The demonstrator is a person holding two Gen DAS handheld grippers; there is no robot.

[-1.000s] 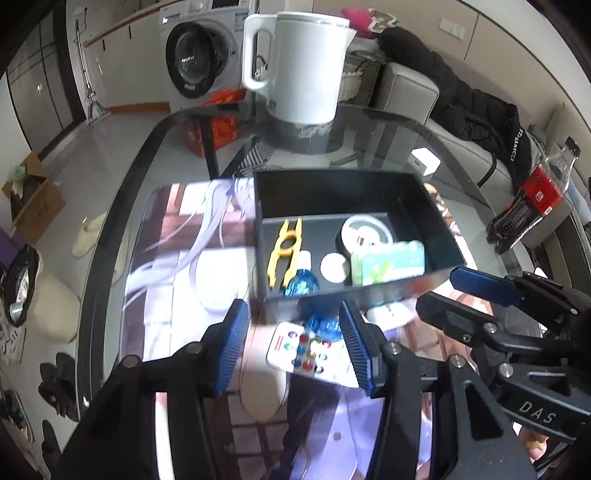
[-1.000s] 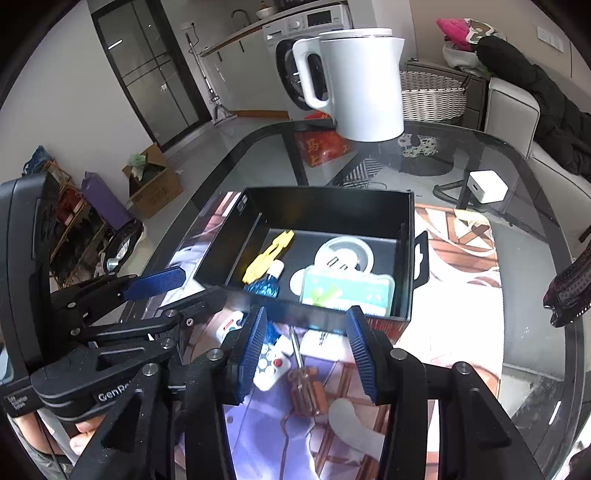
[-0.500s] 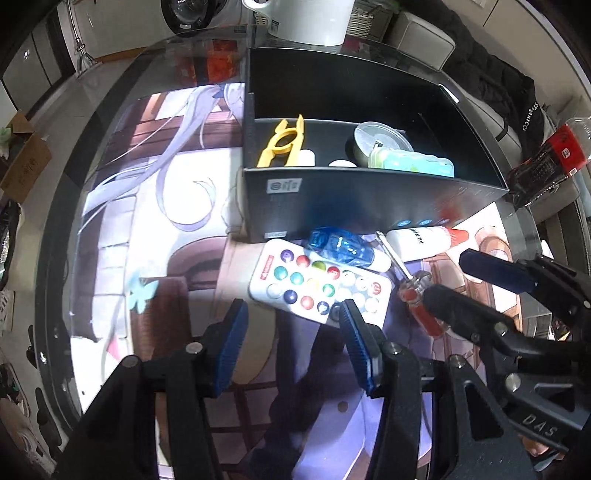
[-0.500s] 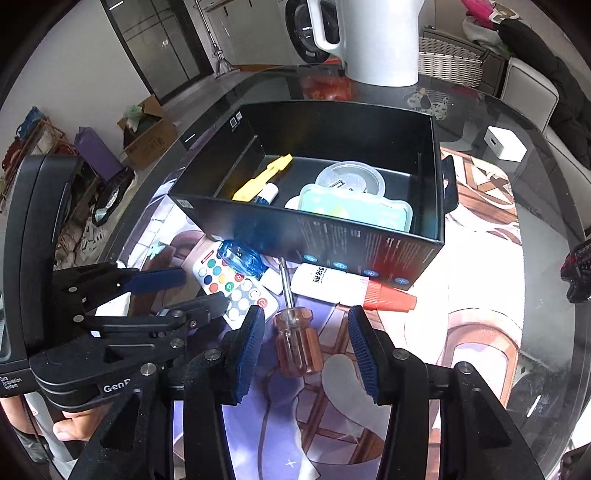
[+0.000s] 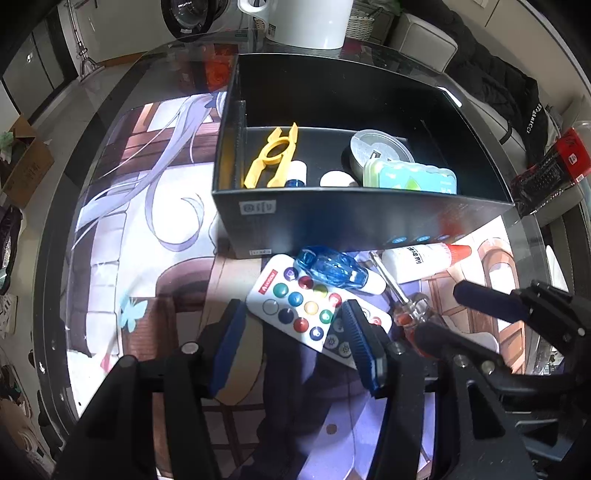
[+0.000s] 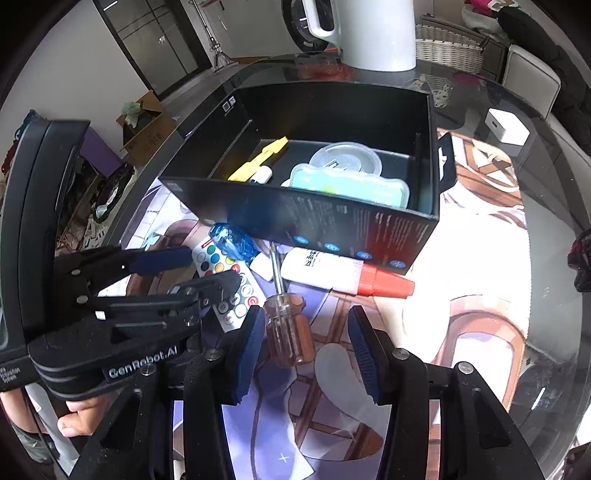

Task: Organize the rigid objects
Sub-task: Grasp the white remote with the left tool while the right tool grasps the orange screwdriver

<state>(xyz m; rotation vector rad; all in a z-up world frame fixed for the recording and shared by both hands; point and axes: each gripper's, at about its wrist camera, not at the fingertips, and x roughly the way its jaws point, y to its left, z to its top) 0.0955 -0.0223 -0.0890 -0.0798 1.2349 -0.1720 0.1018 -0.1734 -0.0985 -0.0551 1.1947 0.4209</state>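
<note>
A black box [image 5: 369,218] holds a yellow tool [image 5: 273,158], a round tin [image 5: 380,147] and a green pack [image 5: 410,179]. In front of it lie a white remote [image 5: 306,306] with coloured buttons, a clear blue piece [image 5: 332,269], a white glue bottle [image 5: 421,256] with a red cap, and a screwdriver [image 6: 290,332]. My left gripper [image 5: 293,343] straddles the remote's near end; its jaws are opening and do not press on it. My right gripper [image 6: 306,350] stands open around the screwdriver's amber handle, which sits close to the left pad.
A white kettle [image 6: 369,33] stands behind the box. A white cube [image 6: 506,127] rests at the far right of the glass table, and a cola bottle [image 5: 554,166] lies off its right edge. A hand [image 6: 77,417] holds the left gripper.
Both grippers have sunk toward the table and tipped downward. The remote now lies between the left fingers and the screwdriver handle between the right ones. The left jaws stand slightly wider.
</note>
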